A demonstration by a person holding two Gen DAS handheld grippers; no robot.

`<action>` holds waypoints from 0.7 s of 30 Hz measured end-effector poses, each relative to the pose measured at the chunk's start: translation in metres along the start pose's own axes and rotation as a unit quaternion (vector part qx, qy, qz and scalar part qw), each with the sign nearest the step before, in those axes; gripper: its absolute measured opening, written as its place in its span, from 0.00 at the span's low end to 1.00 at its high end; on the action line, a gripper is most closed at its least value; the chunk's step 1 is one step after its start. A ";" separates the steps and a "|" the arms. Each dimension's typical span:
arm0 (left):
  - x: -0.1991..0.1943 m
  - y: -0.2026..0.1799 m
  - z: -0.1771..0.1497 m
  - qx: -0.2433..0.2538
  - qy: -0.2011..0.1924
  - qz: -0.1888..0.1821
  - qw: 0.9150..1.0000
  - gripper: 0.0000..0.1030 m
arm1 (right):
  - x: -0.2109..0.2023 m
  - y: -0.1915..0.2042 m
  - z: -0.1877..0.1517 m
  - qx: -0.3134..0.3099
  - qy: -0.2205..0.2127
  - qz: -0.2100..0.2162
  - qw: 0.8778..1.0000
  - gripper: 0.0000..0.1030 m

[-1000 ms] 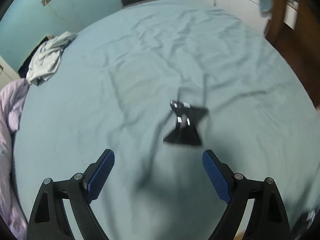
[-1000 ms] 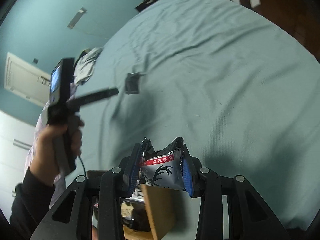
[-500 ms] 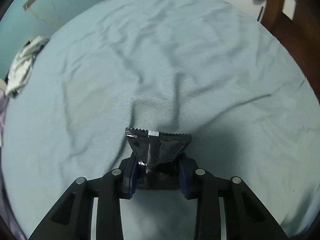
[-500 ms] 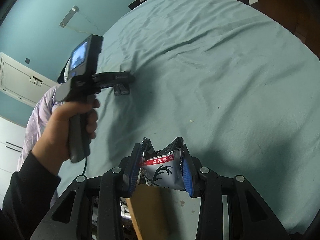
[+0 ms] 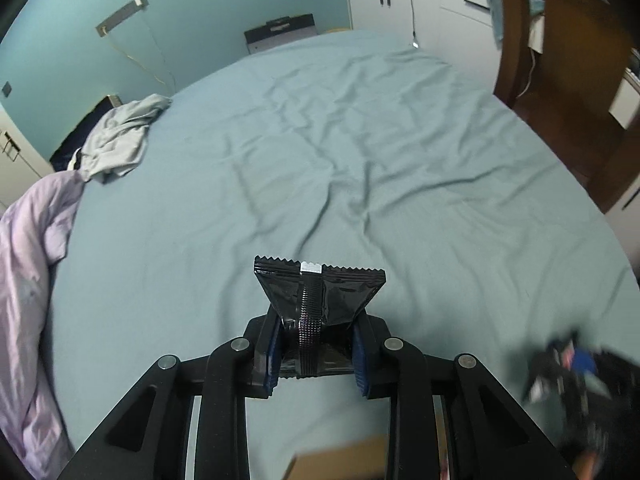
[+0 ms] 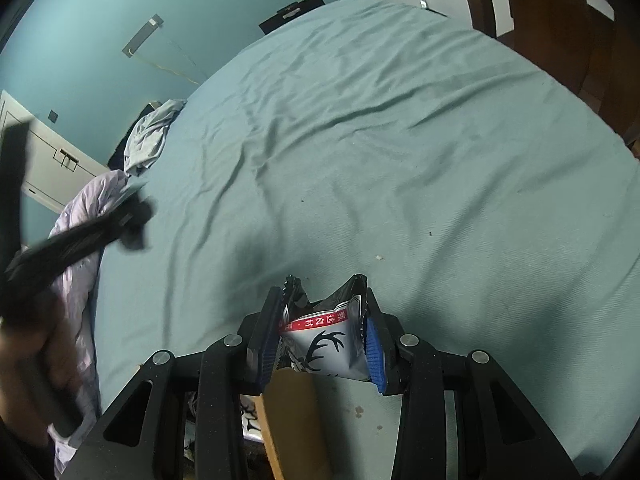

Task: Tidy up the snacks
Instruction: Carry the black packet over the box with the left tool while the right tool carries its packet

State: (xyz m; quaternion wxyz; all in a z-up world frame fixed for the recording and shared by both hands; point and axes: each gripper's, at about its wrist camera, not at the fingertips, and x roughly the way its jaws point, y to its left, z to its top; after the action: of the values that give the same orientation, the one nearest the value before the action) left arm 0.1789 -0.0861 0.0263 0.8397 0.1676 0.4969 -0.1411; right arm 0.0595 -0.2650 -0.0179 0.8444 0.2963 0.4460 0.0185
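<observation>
My left gripper (image 5: 318, 354) is shut on a black snack packet (image 5: 320, 300) with zigzag edges, held above the teal bed sheet (image 5: 360, 160). My right gripper (image 6: 324, 336) is shut on a silver snack packet (image 6: 326, 342) with a red band and a black antler print, held just above a cardboard box flap (image 6: 296, 412). The left gripper appears blurred at the left of the right wrist view (image 6: 80, 236), with the black packet at its tip. The right gripper is a blur at the lower right of the left wrist view (image 5: 576, 376).
A cardboard box edge (image 5: 340, 460) lies below the left gripper; more packets show inside it (image 6: 248, 420). Grey clothes (image 5: 116, 140) and a lilac quilt (image 5: 28, 280) lie at the bed's left. White cabinets (image 5: 420, 4) and a wooden frame (image 5: 560, 60) stand at the far right.
My left gripper closed on the black packet on the sheet, then lifted it and drew back toward the box. My right gripper stayed shut on the silver packet over the box.
</observation>
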 end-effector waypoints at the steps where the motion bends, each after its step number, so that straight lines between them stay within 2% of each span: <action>1: -0.012 0.003 -0.012 0.000 0.002 0.000 1.000 0.27 | -0.003 0.002 -0.001 -0.004 -0.005 -0.002 1.000 0.34; 8: -0.072 0.018 -0.086 0.006 -0.005 -0.009 1.000 0.27 | -0.033 0.014 -0.014 -0.032 -0.027 0.020 0.999 0.34; 12: -0.090 0.019 -0.123 0.005 -0.014 -0.026 1.000 0.27 | -0.053 0.020 -0.030 -0.067 -0.045 0.026 0.996 0.35; 15: -0.092 0.017 -0.142 0.000 -0.026 -0.047 0.999 0.27 | -0.064 0.023 -0.044 -0.087 -0.042 0.043 0.994 0.35; 18: -0.084 0.015 -0.153 -0.004 -0.027 -0.050 0.998 0.27 | -0.062 0.016 -0.050 -0.082 -0.006 0.082 0.993 0.35; 21: -0.075 0.020 -0.159 -0.028 -0.018 -0.070 0.997 0.27 | -0.055 0.010 -0.050 -0.077 0.002 0.059 0.995 0.35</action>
State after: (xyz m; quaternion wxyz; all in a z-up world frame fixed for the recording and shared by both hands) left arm 0.0264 0.0043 0.0238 0.8411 0.1062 0.4957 -0.1883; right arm -0.0093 -0.2493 0.0071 0.8615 0.2559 0.4262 0.1036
